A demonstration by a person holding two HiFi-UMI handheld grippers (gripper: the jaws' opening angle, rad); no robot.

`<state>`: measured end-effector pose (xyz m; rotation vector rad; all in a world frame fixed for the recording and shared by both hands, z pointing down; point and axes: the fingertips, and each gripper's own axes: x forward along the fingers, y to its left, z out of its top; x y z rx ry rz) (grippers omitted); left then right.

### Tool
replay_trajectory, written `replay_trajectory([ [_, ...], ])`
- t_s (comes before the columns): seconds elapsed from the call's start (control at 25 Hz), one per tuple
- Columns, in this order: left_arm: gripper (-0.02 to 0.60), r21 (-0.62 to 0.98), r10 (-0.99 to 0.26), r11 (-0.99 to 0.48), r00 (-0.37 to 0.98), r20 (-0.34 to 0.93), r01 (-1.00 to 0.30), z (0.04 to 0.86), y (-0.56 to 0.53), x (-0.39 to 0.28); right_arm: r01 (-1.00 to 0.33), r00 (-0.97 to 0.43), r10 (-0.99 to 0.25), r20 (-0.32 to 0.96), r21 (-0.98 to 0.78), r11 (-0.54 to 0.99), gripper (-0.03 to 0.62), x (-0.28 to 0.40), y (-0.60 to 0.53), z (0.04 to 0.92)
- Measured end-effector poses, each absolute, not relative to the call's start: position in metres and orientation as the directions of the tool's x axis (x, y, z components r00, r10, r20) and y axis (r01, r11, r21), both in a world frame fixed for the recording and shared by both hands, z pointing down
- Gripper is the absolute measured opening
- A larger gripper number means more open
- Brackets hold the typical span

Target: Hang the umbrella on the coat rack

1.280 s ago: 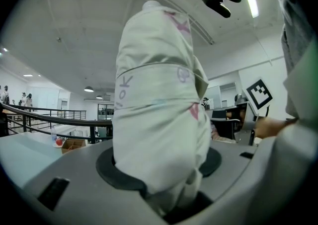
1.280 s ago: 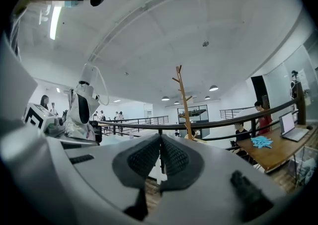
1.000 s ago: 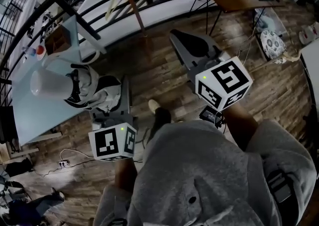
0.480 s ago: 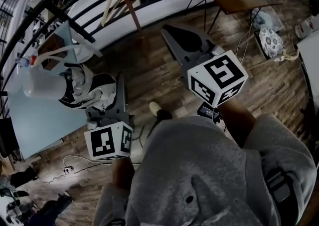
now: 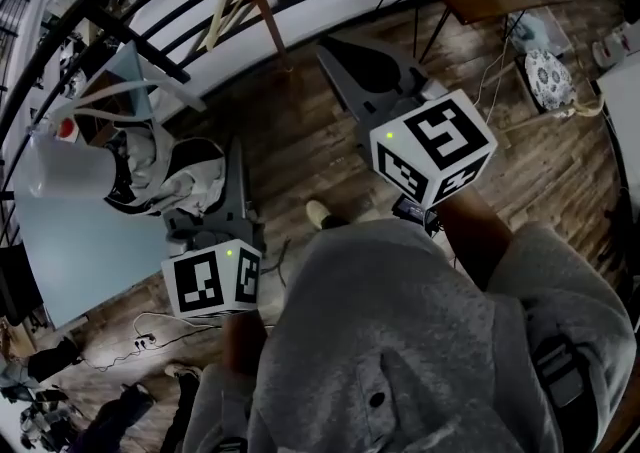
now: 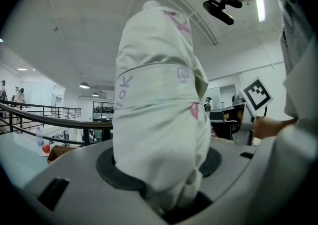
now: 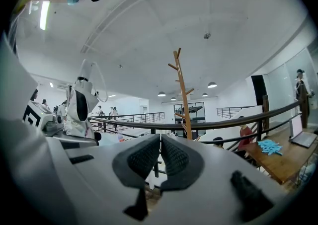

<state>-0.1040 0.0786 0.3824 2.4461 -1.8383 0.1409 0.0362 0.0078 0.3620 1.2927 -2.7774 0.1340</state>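
L gripper (image 6: 160,172) clamped on folded umbrella (image 6: 156,105), fabric pinched betw. pads. Umbrella held upright, long axis approx. vertical, strap loop (image 5: 105,93) at far end. R gripper (image 7: 160,155) closed, pads together, nothing held. Coat rack (image 7: 182,97) seen ahead by railing (image 7: 233,118), well apart from both grippers. Rack lies fwd and to right of umbrella, so nearer R gripper. Judged: umbrella to be carried fwd-right, loop lifted over peg (image 7: 172,65).
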Motion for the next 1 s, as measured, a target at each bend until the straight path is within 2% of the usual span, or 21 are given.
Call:
replay_trajectory([
  [0.32, 0.244, 0.024, -0.945, -0.271, 0.271, 0.183, -0.962, 0.381, 0.04, -0.135, -0.762, -0.646, -0.753, 0.12, -0.056, 0.645, 0.025, 0.001, -0.033, 0.354],
  [1.0, 0.243, 0.02, -0.939, -0.285, 0.284, 0.194, -0.958, 0.391, 0.03, -0.179, -0.762, -0.647, -0.755, 0.106, -0.038, 0.647, 0.025, -0.047, -0.038, 0.358],
])
